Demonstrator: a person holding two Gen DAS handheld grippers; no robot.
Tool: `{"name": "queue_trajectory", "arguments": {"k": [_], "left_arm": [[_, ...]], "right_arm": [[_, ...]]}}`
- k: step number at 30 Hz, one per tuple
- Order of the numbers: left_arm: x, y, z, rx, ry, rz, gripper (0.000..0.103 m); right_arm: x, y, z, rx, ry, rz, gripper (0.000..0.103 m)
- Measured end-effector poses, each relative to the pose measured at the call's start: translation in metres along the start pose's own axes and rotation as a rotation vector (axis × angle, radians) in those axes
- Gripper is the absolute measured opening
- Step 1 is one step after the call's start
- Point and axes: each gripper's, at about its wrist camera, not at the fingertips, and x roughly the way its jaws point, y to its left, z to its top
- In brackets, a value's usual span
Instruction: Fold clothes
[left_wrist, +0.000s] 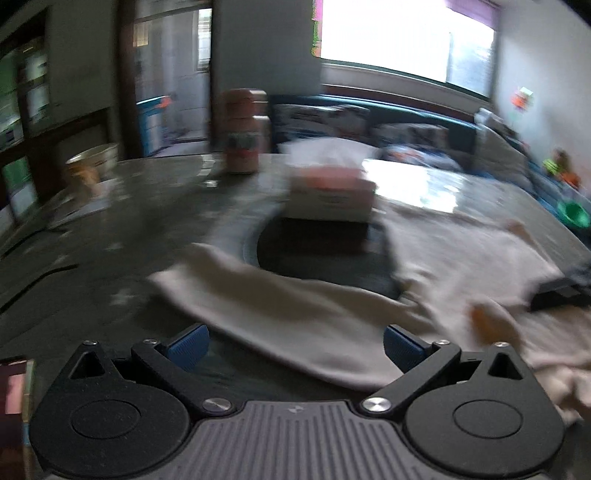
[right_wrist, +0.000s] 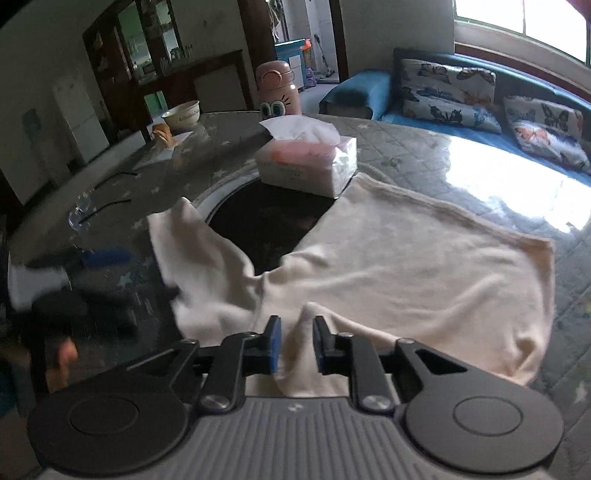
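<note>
At the bottom centre of the right wrist view, the right gripper (right_wrist: 297, 345) has its blue pads (right_wrist: 274, 345) a narrow gap apart, with a raised fold of the cream garment (right_wrist: 406, 266) standing between them; the pads do not seem to press on it, so the cloth looks let go. Low in the left wrist view, the left gripper (left_wrist: 293, 345) stands wide, jaws far apart and holding nothing, above one long strip of the same garment (left_wrist: 288, 317) that runs across the frame.

One garment lies spread on the glass-topped table (right_wrist: 424, 162), filling the centre and right of the right view, partly covering a dark round inset (right_wrist: 266, 225).

Only the right view is sharp: one tissue box (right_wrist: 306, 166) sits upper centre, touching the garment's far edge, with one pink bottle (right_wrist: 277, 88) behind it and one bowl (right_wrist: 183, 112) at upper left. Two butterfly cushions (right_wrist: 447, 88) rest on a blue sofa (right_wrist: 354, 88) at upper right.

The left view is blurred; it shows a bright window (left_wrist: 399, 40) at top right.
</note>
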Motion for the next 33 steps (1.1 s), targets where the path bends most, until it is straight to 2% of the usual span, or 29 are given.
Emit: {"name": "queue_trajectory", "arguments": {"k": [3,5,9,11,13,14,17,20,22,25,27,30,33], "left_arm": [[0.009,0.024,0.008,-0.071,-0.006,0.067,0.092],[0.016,0.038,0.013,-0.115,-0.004,0.103,0.078],[0.033,0.061,0.016,-0.190,0.032,0.123,0.059],[0.040,0.067,0.017,-0.210,0.045,0.123,0.045],[0.045,0.067,0.018,-0.214,0.048,0.123,0.037],[0.046,0.066,0.018,-0.207,0.044,0.131,0.028],[0.048,0.066,0.018,-0.210,0.026,0.140,0.007],[0.043,0.063,0.019,-0.211,-0.008,0.138,0.003],[0.035,0.058,0.022,-0.218,-0.038,0.111,0.003],[0.016,0.043,0.031,-0.210,-0.091,0.027,0.002],[-0.001,0.021,0.038,-0.169,-0.128,-0.038,0.002],[-0.024,-0.014,0.048,-0.129,-0.165,-0.162,0.002],[-0.045,-0.056,0.052,-0.086,-0.184,-0.320,0.002]], "right_arm": [[-0.004,-0.011,0.002,0.007,0.007,-0.032,0.027],[-0.006,-0.020,0.001,0.016,0.011,-0.050,0.027],[-0.010,-0.033,-0.007,0.039,0.018,-0.064,0.027],[-0.011,-0.038,-0.010,0.046,0.023,-0.069,0.028],[-0.011,-0.042,-0.013,0.050,0.030,-0.073,0.028],[-0.011,-0.045,-0.015,0.052,0.033,-0.074,0.028],[-0.012,-0.050,-0.019,0.060,0.032,-0.080,0.029],[-0.015,-0.055,-0.023,0.072,0.024,-0.084,0.029],[-0.018,-0.059,-0.025,0.079,0.017,-0.087,0.029],[-0.025,-0.065,-0.030,0.096,0.002,-0.088,0.029],[-0.029,-0.071,-0.034,0.110,-0.007,-0.095,0.029],[-0.034,-0.077,-0.040,0.129,-0.018,-0.100,0.029],[-0.041,-0.083,-0.046,0.144,-0.033,-0.100,0.029]]}}
